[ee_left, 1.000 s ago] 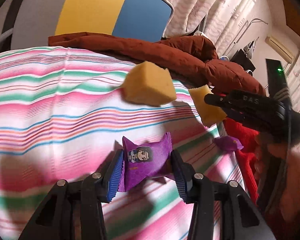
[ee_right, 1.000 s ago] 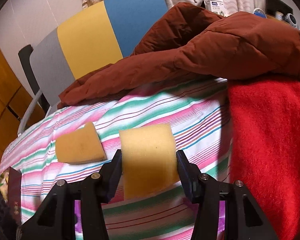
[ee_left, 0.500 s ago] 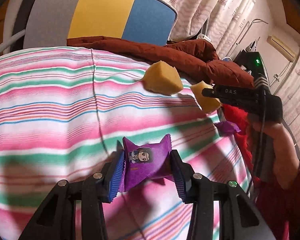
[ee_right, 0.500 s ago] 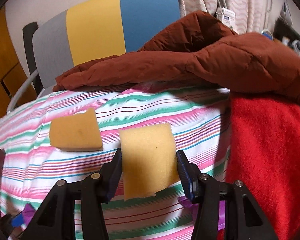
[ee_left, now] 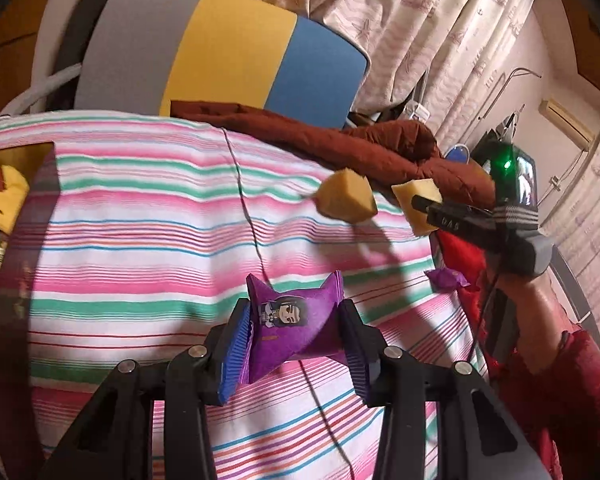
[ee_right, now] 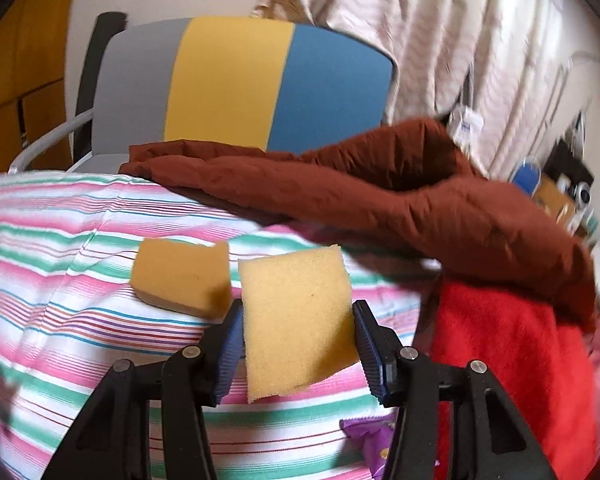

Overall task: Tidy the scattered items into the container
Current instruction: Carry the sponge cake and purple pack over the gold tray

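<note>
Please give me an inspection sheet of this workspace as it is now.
Surface: striped cloth.
Job's things: purple packet in left gripper; sponge in right gripper; second sponge and second purple packet on the cloth; container partly visible at the left edge.
Clutter: brown jacket, red blanket.
Grippers: both shut on their items.
Cables: nothing seen.
Surroundings: chair, curtains.

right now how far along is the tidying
Done: some items already sit in the container at far left. In hand: left gripper holds a purple packet, right gripper a sponge. Left: another sponge and a second purple packet on the striped cover.
</note>
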Available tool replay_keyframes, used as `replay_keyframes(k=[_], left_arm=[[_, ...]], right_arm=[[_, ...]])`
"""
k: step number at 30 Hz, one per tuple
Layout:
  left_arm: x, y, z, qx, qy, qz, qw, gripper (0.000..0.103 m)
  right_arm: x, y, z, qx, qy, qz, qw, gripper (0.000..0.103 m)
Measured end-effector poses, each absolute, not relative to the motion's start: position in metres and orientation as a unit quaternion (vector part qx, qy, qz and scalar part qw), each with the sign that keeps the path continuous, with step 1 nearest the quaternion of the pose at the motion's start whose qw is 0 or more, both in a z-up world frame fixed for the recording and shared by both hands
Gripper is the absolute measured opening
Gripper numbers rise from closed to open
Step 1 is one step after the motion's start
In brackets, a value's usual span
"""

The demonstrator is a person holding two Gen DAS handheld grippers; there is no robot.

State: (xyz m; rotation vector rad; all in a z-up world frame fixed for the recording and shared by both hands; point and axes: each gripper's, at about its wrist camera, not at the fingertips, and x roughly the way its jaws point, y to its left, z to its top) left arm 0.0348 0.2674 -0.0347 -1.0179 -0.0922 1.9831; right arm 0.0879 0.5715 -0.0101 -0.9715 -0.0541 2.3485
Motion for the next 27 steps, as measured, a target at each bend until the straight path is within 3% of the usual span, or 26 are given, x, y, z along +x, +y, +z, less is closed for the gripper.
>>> replay_keyframes(k=[11,27], left_arm=[[0.033,0.215,-0.01,-0.39,-0.061,0.809,0.435,0.044],[0.023,0.128,0.011,-0.363,-0.107,0.834,0.401,0.044]], right_arm=[[0.075,0.532,-0.008,-0.377,-0.075,0.886,0.259,0.053],[0.055,0.4,0.037,-0.36,-0.051,0.926,0.098,0.053]])
